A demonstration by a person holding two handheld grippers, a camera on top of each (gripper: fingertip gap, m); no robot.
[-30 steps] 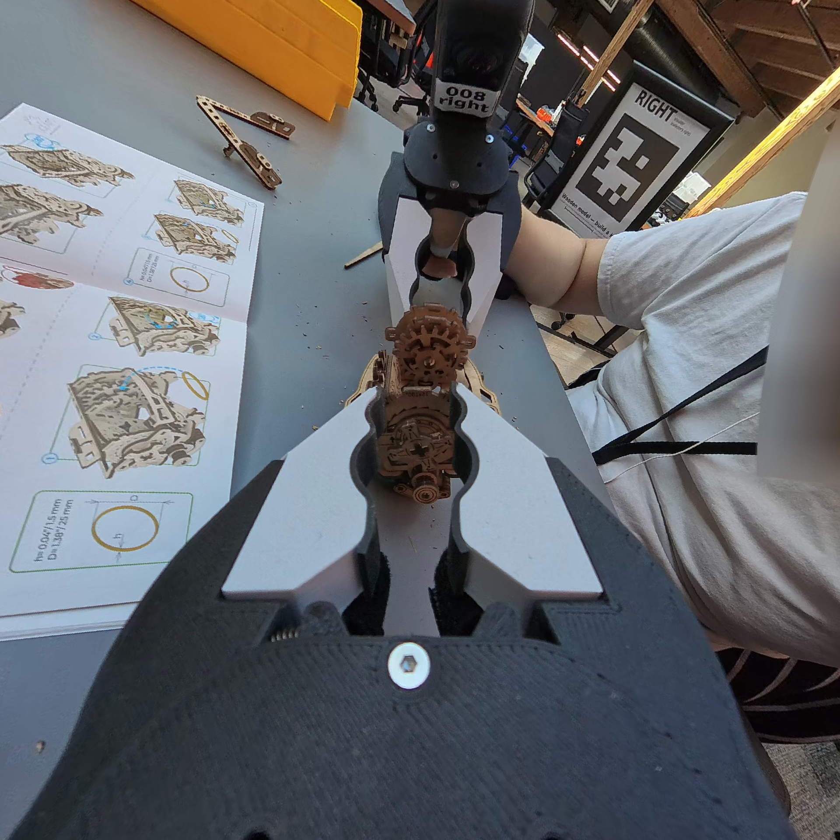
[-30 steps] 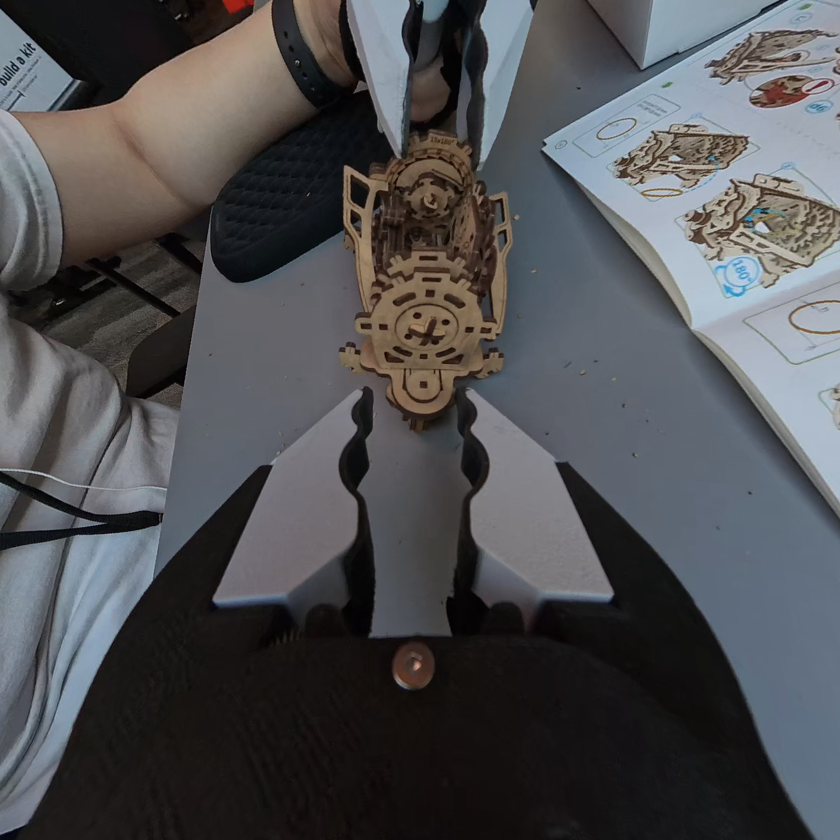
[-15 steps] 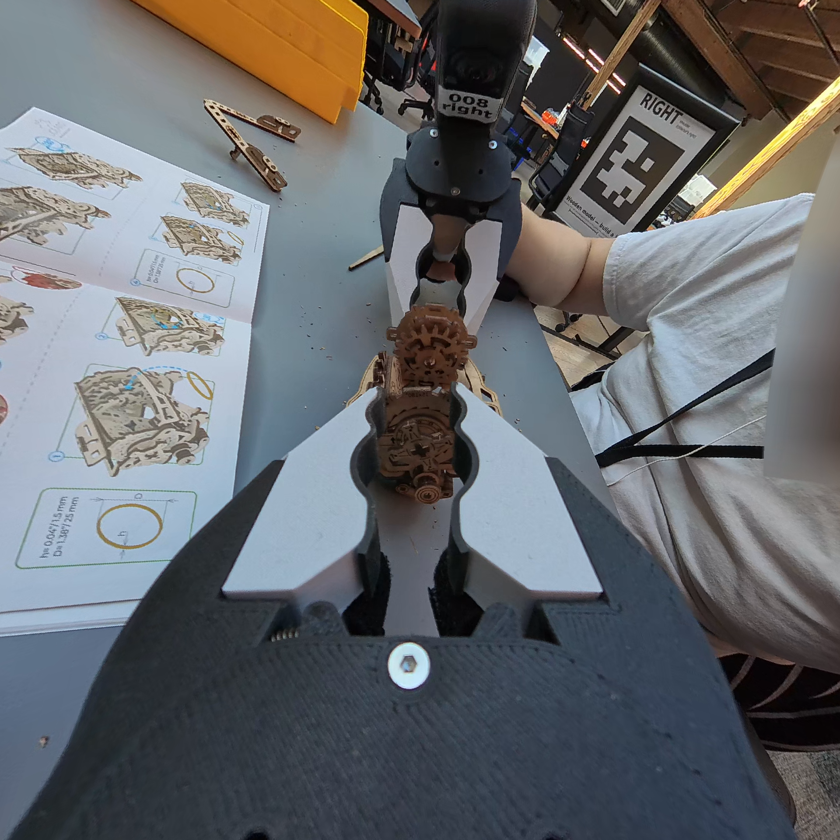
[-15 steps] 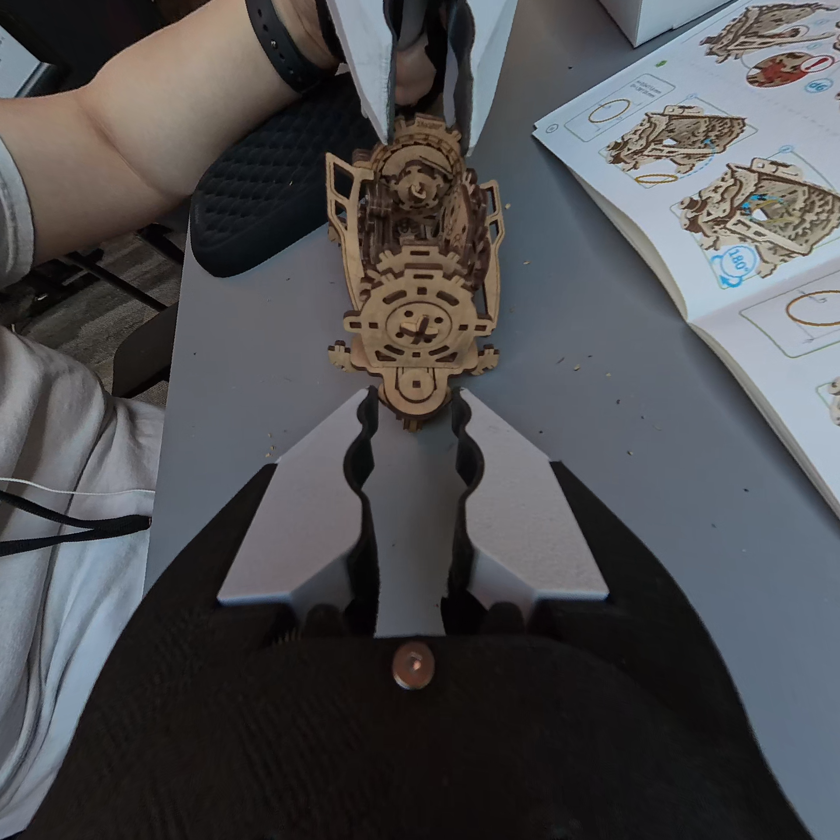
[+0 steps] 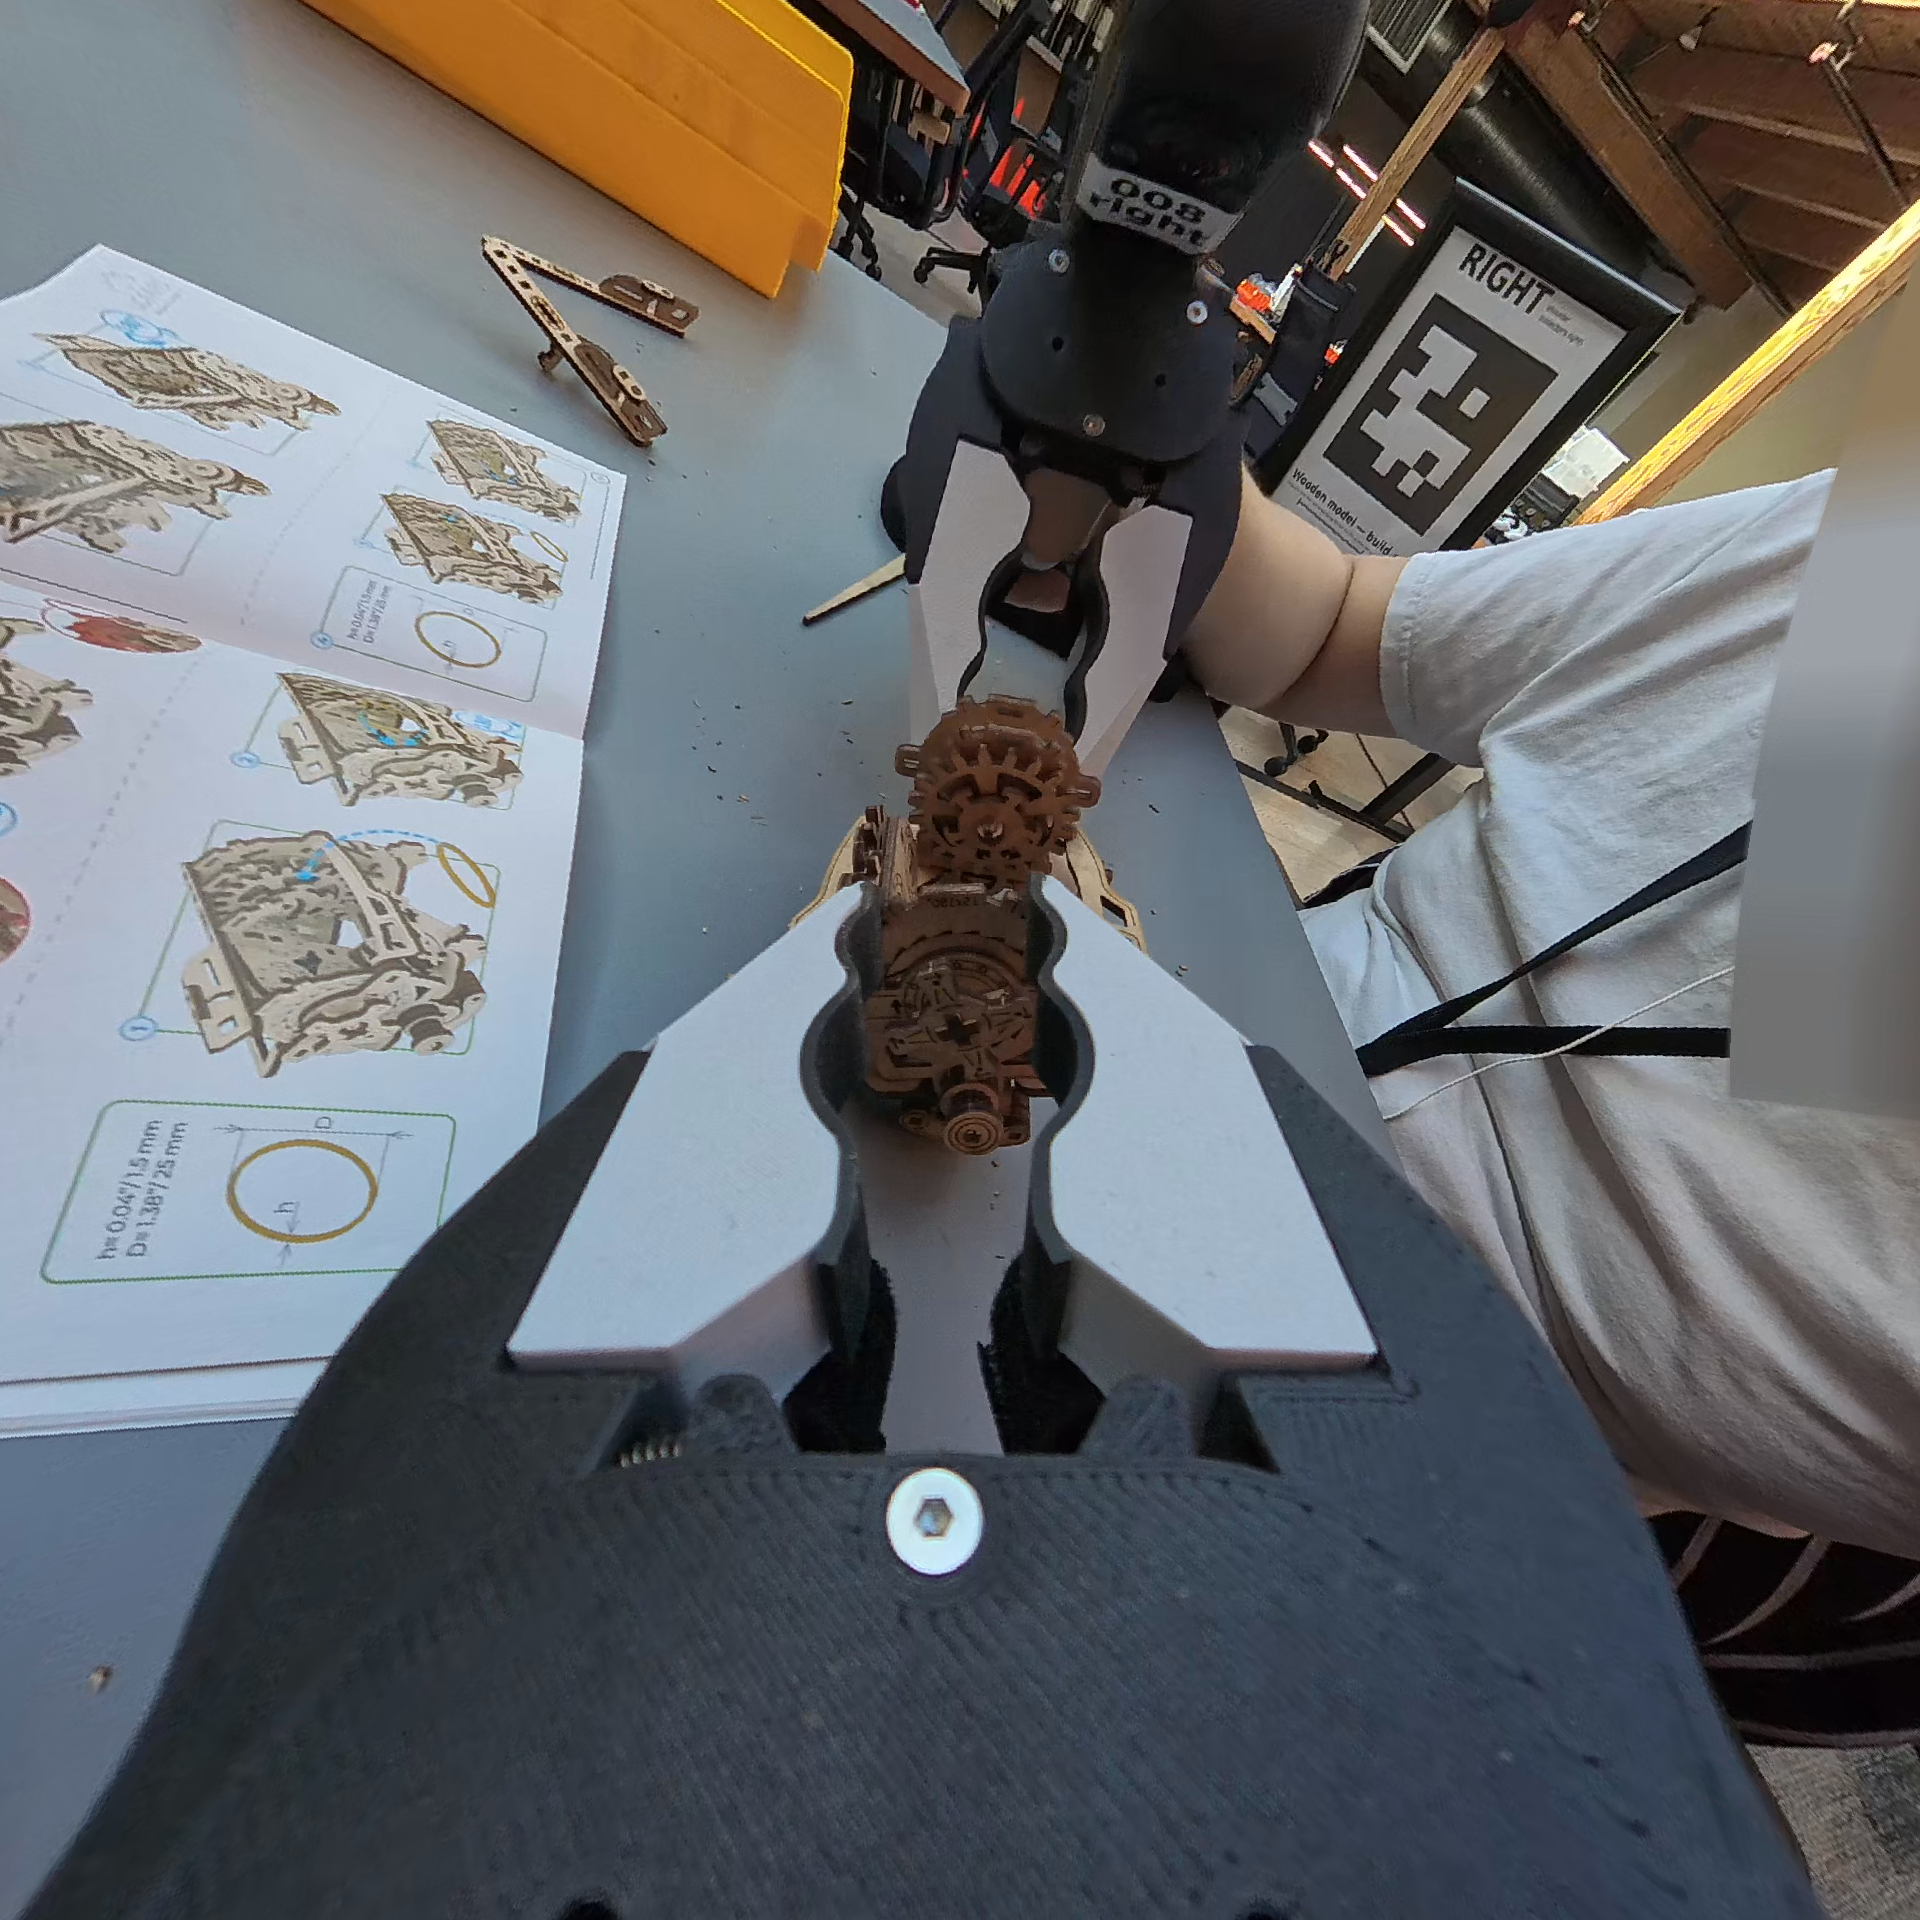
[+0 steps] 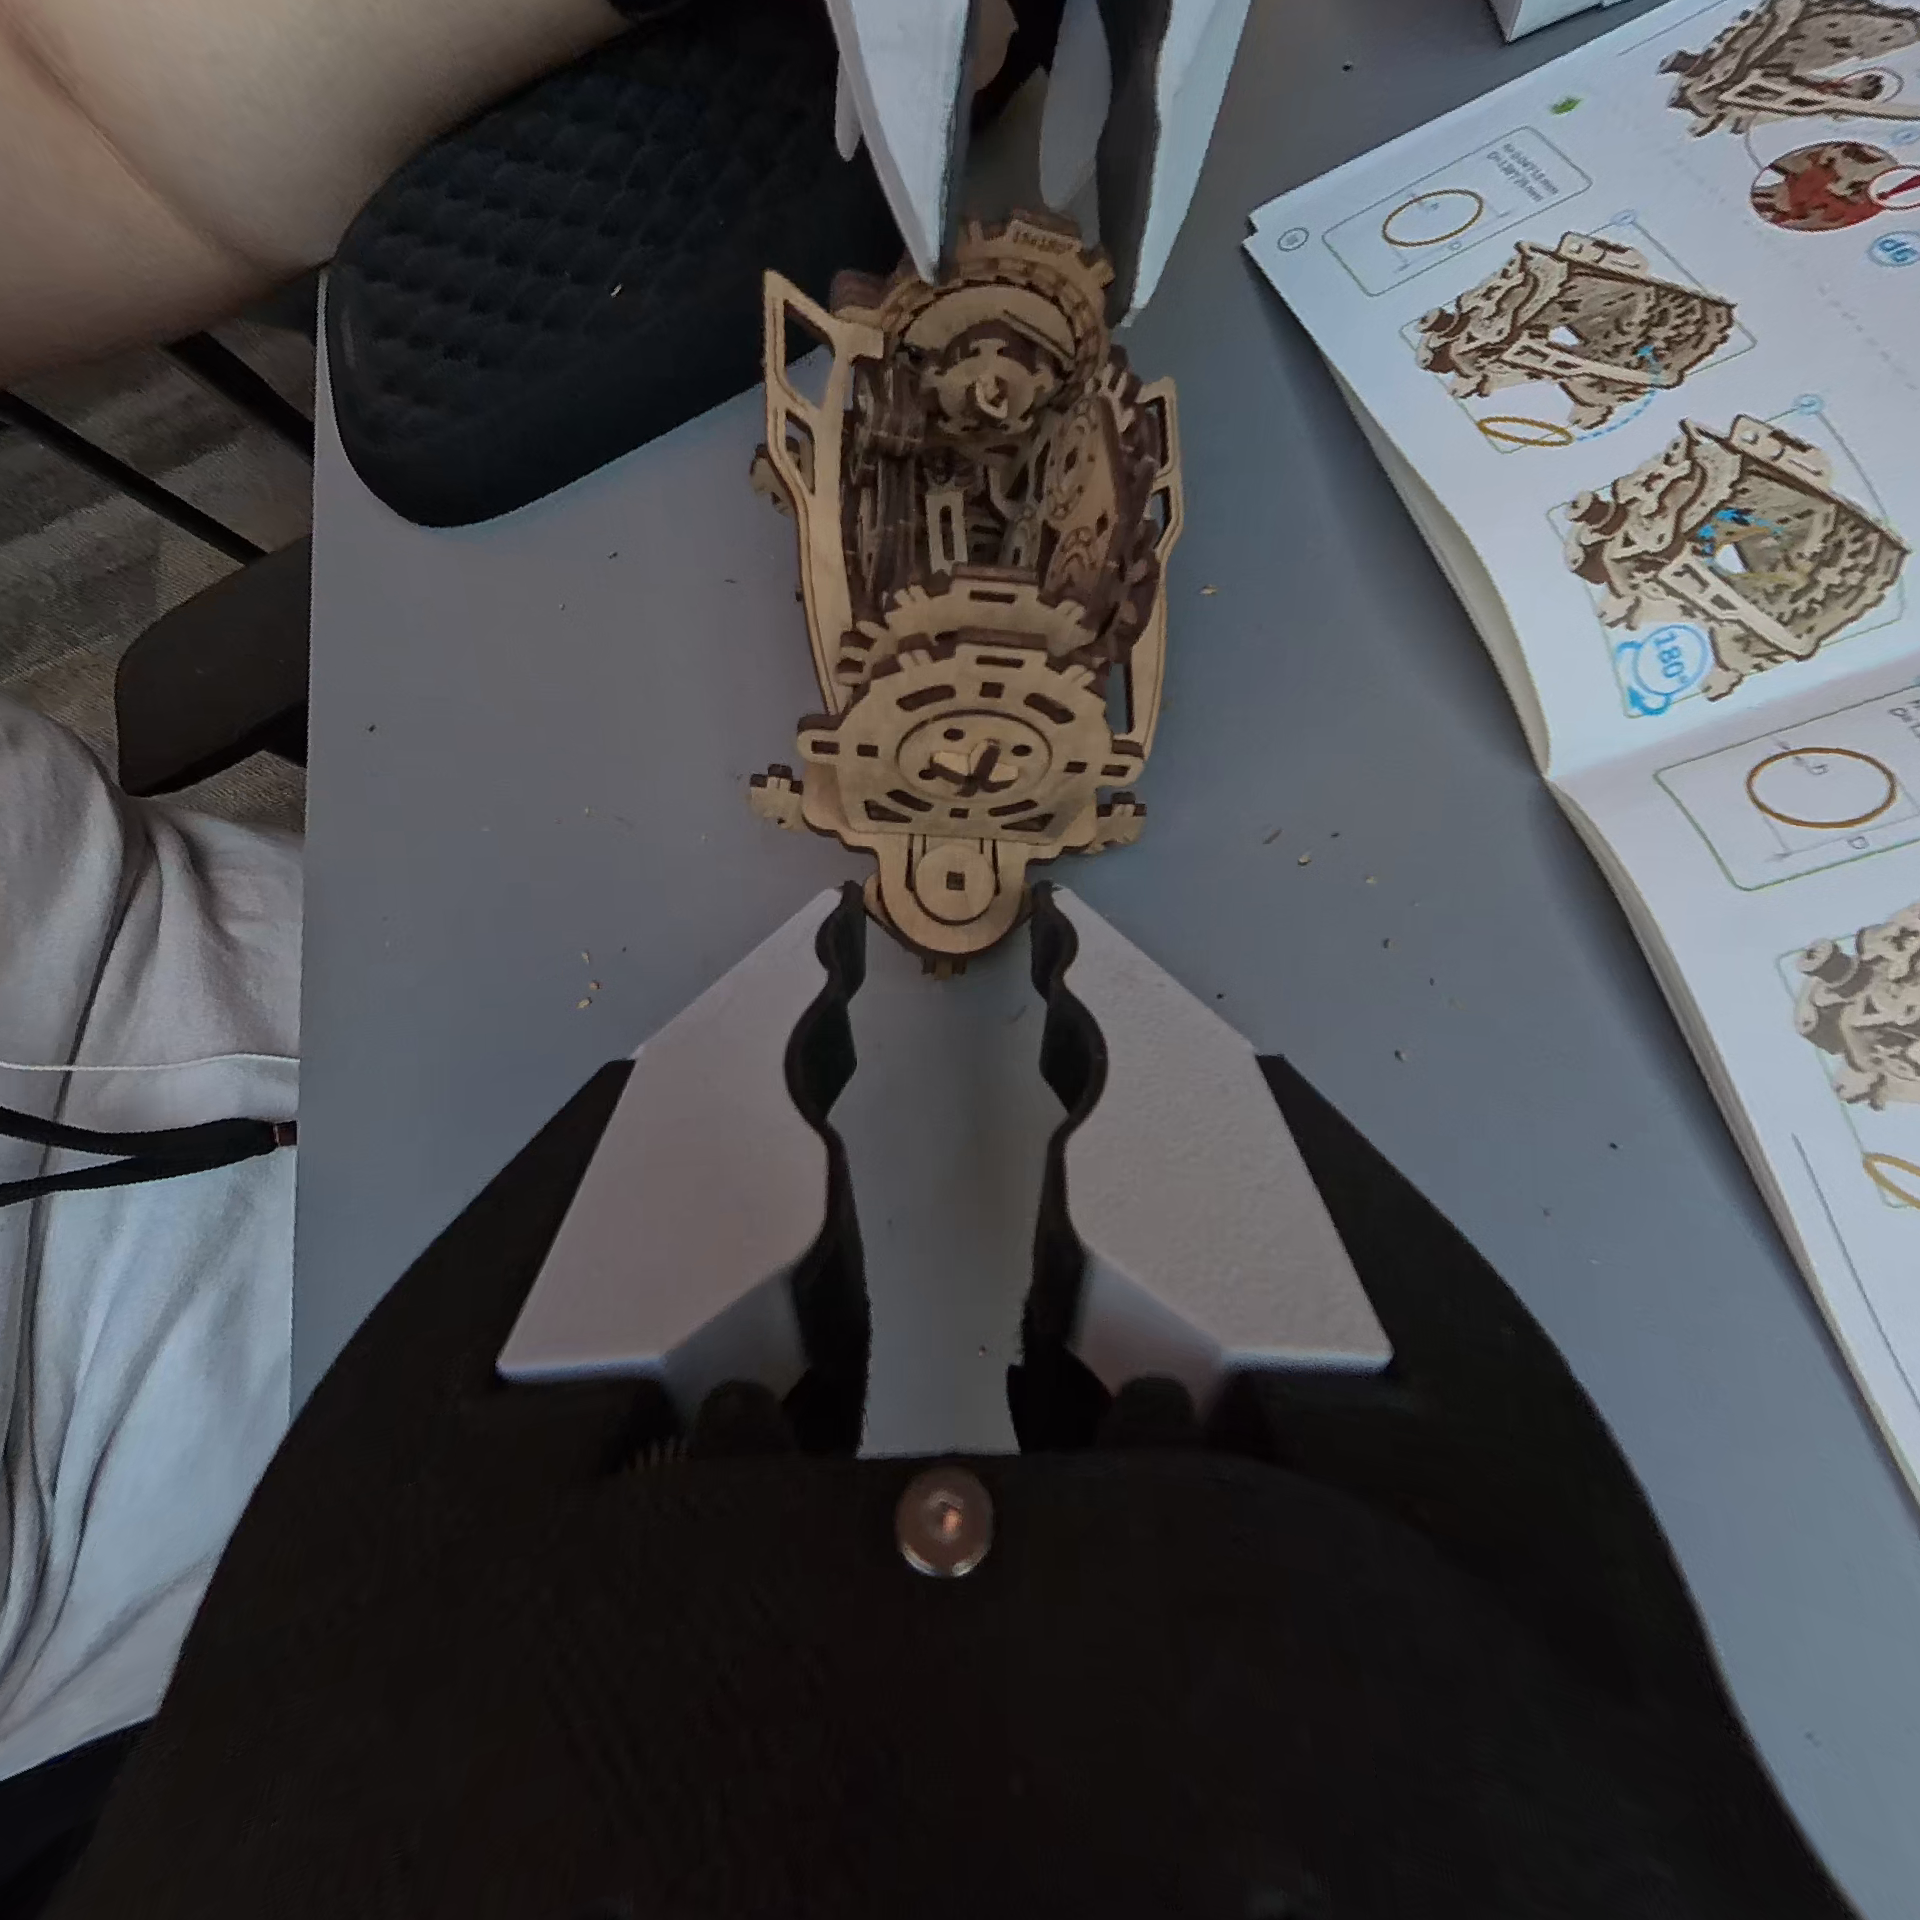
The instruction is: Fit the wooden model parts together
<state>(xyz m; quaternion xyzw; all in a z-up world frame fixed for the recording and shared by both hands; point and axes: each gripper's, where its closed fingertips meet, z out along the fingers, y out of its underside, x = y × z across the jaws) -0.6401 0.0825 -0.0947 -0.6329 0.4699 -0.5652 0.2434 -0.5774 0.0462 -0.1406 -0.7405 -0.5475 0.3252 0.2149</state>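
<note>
An open instruction booklet (image 5: 301, 790) lies left on the grey worktop (image 5: 727, 582). The left tool (image 5: 951, 935) pinches the near end of the wooden model (image 5: 951, 997), which rests at the worktop's edge. The right tool (image 6: 948, 914), spread, flanks the model's rounded tab.

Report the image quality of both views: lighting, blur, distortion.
Left wrist view: bright and sharp; wide-angle bending stretches the instruction booklet; the wooden model between the left gripper fingers is crisp. Right wrist view: dimmer; motion blur softens the forearm and frame edges, and the right gripper body sits in shadow.
</note>
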